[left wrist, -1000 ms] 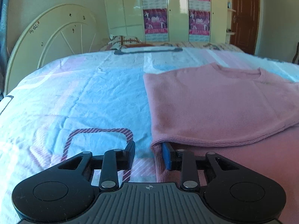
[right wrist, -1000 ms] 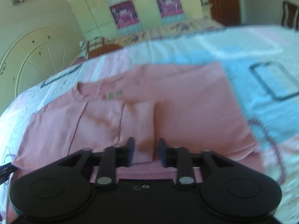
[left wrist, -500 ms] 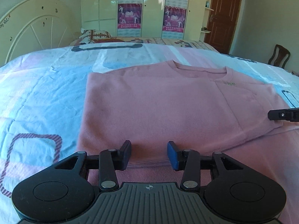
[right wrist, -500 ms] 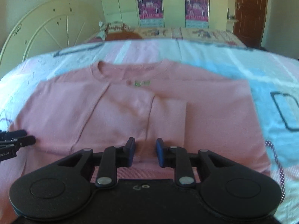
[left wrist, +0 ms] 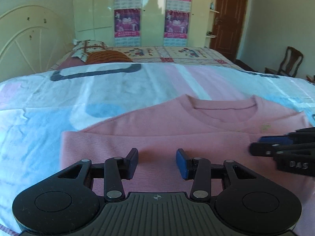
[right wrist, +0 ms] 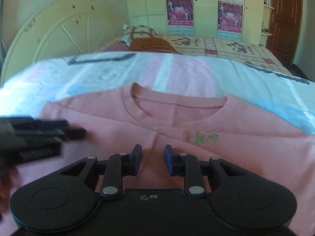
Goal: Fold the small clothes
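Observation:
A pink sweater (left wrist: 196,122) lies flat on the bed, collar (left wrist: 222,110) at the far side and both sleeves folded in over the body. My left gripper (left wrist: 157,155) hovers open over the left folded part, nothing between its pads. In the right wrist view the sweater (right wrist: 236,147) fills the foreground, with a small green label (right wrist: 206,137) below the collar (right wrist: 177,106). My right gripper (right wrist: 153,151) sits just above the middle fold; its jaws are closing, a gap remains, and no fabric is pinched. Each gripper shows in the other's view: right gripper (left wrist: 256,147), left gripper (right wrist: 76,132).
The bedsheet (left wrist: 59,108) is pale blue, pink and white with dark outlines. A cream headboard (left wrist: 23,39) stands at the left and a pillow (left wrist: 88,49) lies at the far end. A wardrobe (left wrist: 153,9), a brown door (left wrist: 228,19) and a chair (left wrist: 289,61) stand beyond.
Both grippers have travelled from the sweater's lower outer edges up toward the collar and closer together. The left jaws stand wider than before; the right jaws have narrowed.

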The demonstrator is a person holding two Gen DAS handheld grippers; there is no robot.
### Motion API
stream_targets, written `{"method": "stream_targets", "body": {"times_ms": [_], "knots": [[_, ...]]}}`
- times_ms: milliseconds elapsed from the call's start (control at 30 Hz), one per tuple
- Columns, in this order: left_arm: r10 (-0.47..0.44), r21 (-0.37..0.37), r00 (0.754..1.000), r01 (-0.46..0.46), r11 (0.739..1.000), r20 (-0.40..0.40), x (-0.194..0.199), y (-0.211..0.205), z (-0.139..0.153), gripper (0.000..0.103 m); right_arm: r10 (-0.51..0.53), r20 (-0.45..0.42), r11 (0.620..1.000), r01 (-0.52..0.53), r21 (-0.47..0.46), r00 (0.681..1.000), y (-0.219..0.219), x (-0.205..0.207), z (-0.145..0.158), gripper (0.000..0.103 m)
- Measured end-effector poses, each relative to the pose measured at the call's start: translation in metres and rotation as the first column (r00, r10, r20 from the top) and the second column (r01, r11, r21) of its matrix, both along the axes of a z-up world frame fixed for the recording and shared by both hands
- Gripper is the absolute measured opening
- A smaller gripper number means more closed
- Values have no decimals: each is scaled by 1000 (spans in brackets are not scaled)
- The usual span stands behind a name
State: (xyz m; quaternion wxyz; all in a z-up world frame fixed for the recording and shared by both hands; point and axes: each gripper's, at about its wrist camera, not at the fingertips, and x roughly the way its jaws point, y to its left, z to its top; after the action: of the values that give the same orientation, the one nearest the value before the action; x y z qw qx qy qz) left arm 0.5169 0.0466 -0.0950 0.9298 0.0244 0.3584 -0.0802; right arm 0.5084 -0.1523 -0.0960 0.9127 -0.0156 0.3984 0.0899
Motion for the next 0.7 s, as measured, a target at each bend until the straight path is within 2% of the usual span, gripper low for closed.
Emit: {"method": "stream_targets", "body": {"times_ms": [67,100,133,167,267,367,400,500,533,700], "knots": [[84,20,996,-84,996,-2,3,32,-5,43,-50,-6,998,50,46,999,-16,1,1,19],[104,-16,995,-104,994,-6,3,47,-6,42,-105,-7,994,106,41,994,-22,2,3,22],[101,-102,995,-102,989,-13,5,64,-6,42,-127,0,991,127,46,992,-25,2,4,23],[104,-136,994,-106,985,-15,5,70,-5,42,-125,1,990,124,72,992,-27,2,5,29],[99,-58,995,-98,994,24,3,51,1,43,-83,14,995,82,63,996,-10,2,4,30],[-9,-97,998,15,995,58,-5,17,10,43,-25,22,998,24,64,999,12,4,3,30],[-55,-72,997,59,996,56,-7,1,10,43,-17,15,999,16,50,1000,21,7,2,34],[-140,-5,990,140,990,14,-15,-33,-1,43,-20,1,1000,20,6,1000,26,7,-2,33],[-142,-3,990,142,990,-1,-20,-37,-3,43,-22,-7,1000,22,9,1000,23,5,1,31],[-96,-26,995,96,995,26,-66,-21,3,43,-25,18,999,26,-42,1000,-3,-28,15,30]]}}
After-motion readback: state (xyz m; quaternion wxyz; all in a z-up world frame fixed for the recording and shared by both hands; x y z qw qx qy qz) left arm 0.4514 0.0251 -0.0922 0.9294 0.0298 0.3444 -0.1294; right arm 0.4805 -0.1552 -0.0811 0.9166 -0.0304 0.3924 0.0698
